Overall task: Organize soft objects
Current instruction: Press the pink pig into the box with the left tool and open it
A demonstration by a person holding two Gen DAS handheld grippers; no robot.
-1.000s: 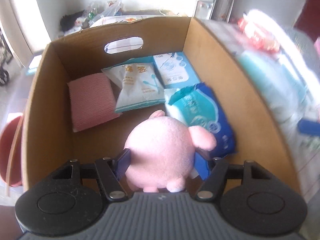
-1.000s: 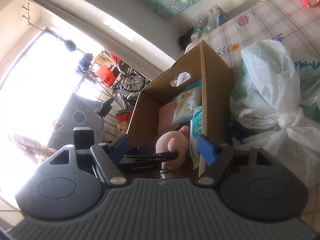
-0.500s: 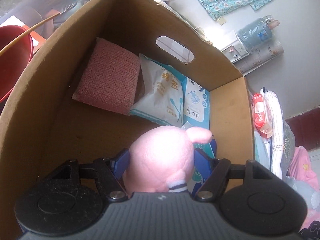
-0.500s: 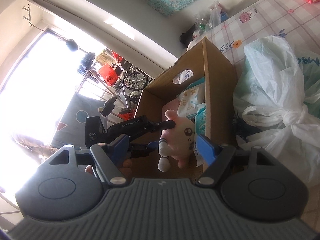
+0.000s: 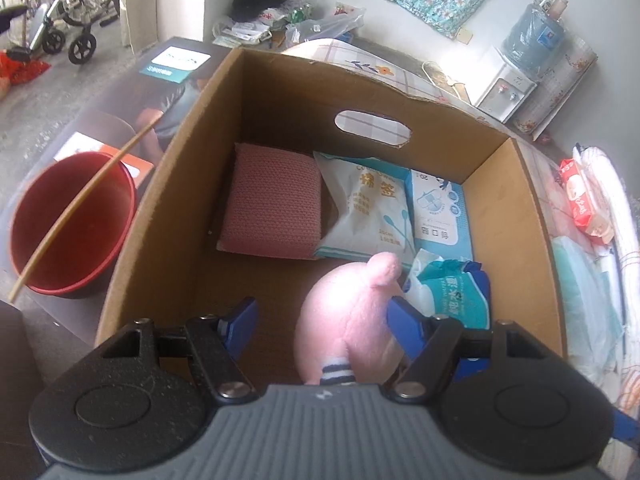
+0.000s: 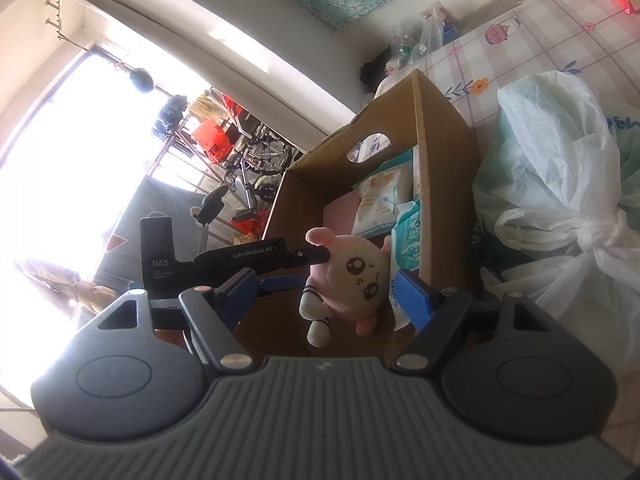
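A pink plush toy [image 5: 352, 312] sits inside the cardboard box [image 5: 168, 184], next to a blue wipes pack [image 5: 456, 292]. My left gripper [image 5: 324, 320] straddles the plush with its jaws open. The right pad touches the toy and the left pad stands clear of it. In the right wrist view the plush [image 6: 356, 276] faces the camera, and the left gripper [image 6: 316, 268] reaches it from the left. My right gripper [image 6: 326, 296] hangs open in front of the box [image 6: 444, 168], holding nothing. A pink knitted pad [image 5: 272, 204] and two white-and-blue packs [image 5: 368, 208] lie at the box's far end.
A red bucket [image 5: 68, 220] with a stick [image 5: 88, 208] across it stands left of the box. Knotted white plastic bags [image 6: 560, 184] lie right of the box on the checked cloth. A red pack [image 5: 580, 200] and a water dispenser [image 5: 516, 60] are farther right.
My left gripper has rolled and shifted over the box. Its pads were tight on the plush and the left pad now stands off it. The plush has turned its face toward the right camera.
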